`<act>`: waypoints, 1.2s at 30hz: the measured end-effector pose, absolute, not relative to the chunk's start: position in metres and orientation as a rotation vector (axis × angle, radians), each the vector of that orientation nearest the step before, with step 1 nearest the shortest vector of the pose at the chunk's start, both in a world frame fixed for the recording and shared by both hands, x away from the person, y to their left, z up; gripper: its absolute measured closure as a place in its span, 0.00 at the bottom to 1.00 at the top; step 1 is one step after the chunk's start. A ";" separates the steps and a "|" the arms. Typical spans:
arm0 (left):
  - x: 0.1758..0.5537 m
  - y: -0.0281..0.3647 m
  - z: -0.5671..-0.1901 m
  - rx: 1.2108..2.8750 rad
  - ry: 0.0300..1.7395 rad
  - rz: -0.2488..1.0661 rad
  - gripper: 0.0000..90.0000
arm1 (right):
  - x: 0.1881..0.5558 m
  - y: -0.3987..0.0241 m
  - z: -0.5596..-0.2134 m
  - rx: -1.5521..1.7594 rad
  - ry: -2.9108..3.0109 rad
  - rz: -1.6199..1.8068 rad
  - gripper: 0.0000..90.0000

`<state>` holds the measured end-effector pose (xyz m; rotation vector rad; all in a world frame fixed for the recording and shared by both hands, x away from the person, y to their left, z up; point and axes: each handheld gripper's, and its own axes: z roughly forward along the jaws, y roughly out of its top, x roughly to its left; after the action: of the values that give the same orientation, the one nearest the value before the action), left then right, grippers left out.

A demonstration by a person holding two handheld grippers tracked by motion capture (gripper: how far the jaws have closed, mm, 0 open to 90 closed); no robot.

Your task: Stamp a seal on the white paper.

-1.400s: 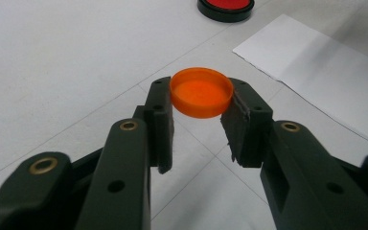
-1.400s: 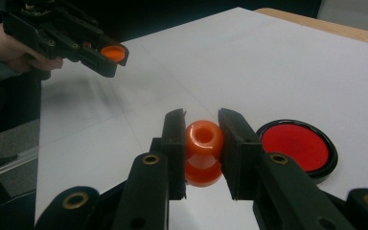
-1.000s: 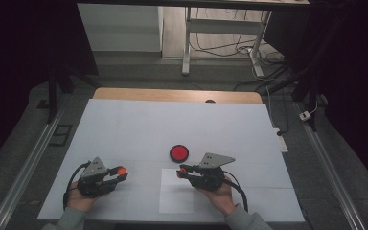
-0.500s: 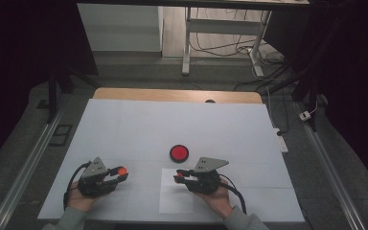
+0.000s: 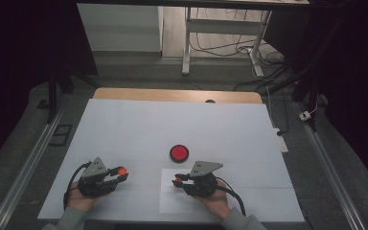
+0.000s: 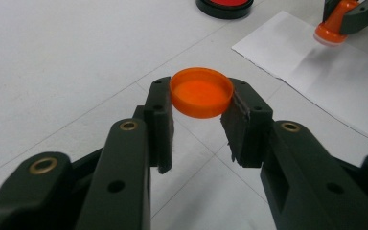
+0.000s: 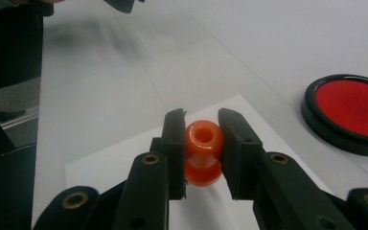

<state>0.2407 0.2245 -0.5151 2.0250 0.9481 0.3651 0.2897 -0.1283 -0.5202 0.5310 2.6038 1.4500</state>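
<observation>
Stamp (image 7: 202, 152) sits clamped upright in my right gripper (image 5: 178, 180), its long axis vertical, face down over the near left part of the paper sheet (image 5: 182, 197). The red ink pad (image 5: 178, 153) lies just beyond the sheet's far edge. My left gripper (image 5: 120, 173), well apart to the left, grips the orange cap (image 6: 201, 92). I judge the next press goes straight down.
</observation>
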 end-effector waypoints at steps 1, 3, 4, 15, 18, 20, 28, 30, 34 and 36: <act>0.241 0.225 -0.515 2.025 0.948 0.365 0.72 | 0.290 -0.128 -0.521 0.523 2.610 1.438 0.80; 0.241 0.225 -0.515 2.026 0.948 0.365 0.72 | 0.289 -0.127 -0.522 0.514 2.615 1.425 0.80; 0.241 0.224 -0.515 2.026 0.948 0.363 0.72 | 0.289 -0.126 -0.523 0.512 2.616 1.427 0.80; 0.241 0.225 -0.515 2.028 0.947 0.364 0.72 | 0.291 -0.125 -0.528 0.504 2.618 1.402 0.80; 0.241 0.225 -0.515 2.027 0.948 0.366 0.72 | 0.291 -0.125 -0.528 0.504 2.616 1.390 0.80; 0.241 0.225 -0.515 2.029 0.946 0.364 0.72 | 0.291 -0.125 -0.528 0.503 2.616 1.387 0.80; 0.241 0.225 -0.515 2.029 0.948 0.363 0.72 | 0.291 -0.124 -0.529 0.499 2.621 1.374 0.80; 0.241 0.225 -0.515 2.030 0.946 0.363 0.72 | 0.291 -0.124 -0.530 0.495 2.622 1.371 0.80; 0.241 0.225 -0.515 2.030 0.946 0.364 0.72 | 0.290 -0.122 -0.532 0.486 2.626 1.355 0.80; 0.241 0.225 -0.515 2.030 0.947 0.364 0.72 | 0.290 -0.122 -0.533 0.480 2.630 1.340 0.80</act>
<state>0.2406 0.2248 -0.5153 2.0303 0.9468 0.3642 0.2900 -0.1216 -0.5325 0.4798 2.6304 1.3401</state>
